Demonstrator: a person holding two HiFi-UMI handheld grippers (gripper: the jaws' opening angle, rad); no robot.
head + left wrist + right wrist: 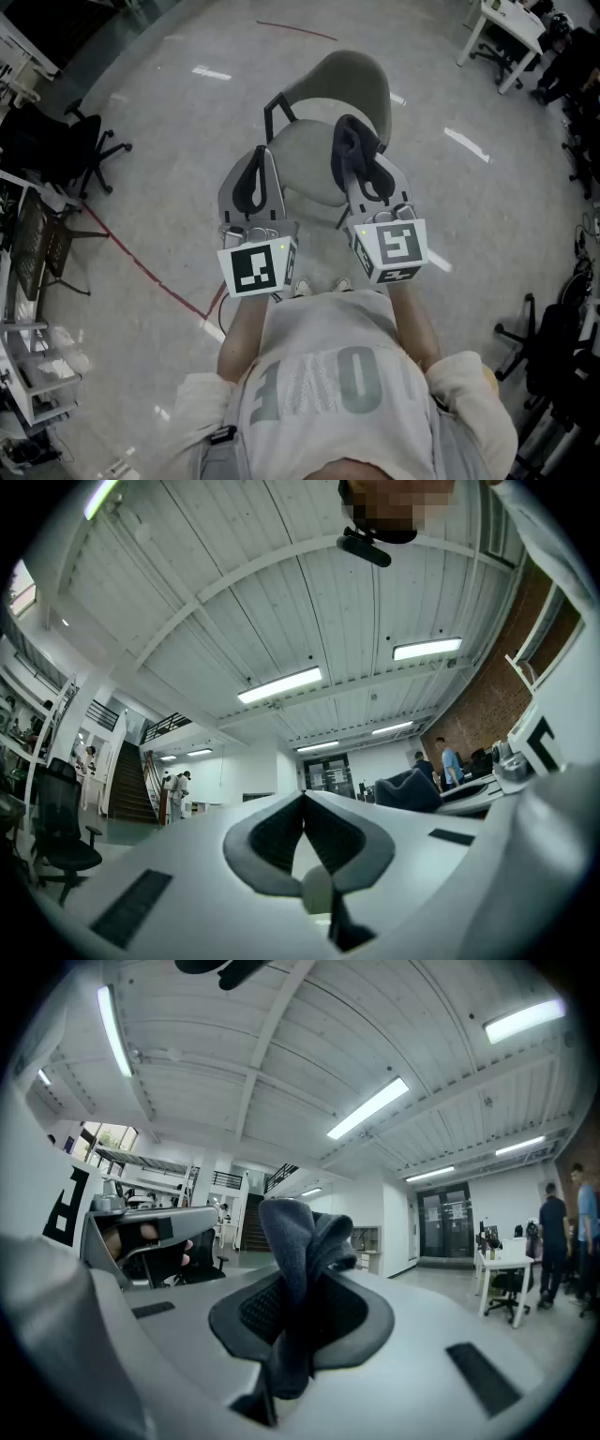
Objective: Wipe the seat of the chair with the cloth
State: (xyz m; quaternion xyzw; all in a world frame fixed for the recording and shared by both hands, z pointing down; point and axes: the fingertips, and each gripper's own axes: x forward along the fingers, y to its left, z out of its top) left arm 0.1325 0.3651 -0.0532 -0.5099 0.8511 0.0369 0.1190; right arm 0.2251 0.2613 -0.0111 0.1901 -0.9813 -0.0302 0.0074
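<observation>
Cloth [292, 1232] clamped in the right tongs [364, 164], held over the chair seat [305, 155].
Left tongs [255, 180] are pressed together, empty. Tip the right tongs down so the cloth's loose end lies flat on the seat, then sweep evenly. Pale glossy floor [169, 141], office desks [506, 33] beyond.

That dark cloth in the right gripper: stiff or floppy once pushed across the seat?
Probably floppy: the cloth bunches in soft folds where the right gripper is shut on it. Likely light and fleecy-looking, so it may crumple rather than slide flat on the seat.
</observation>
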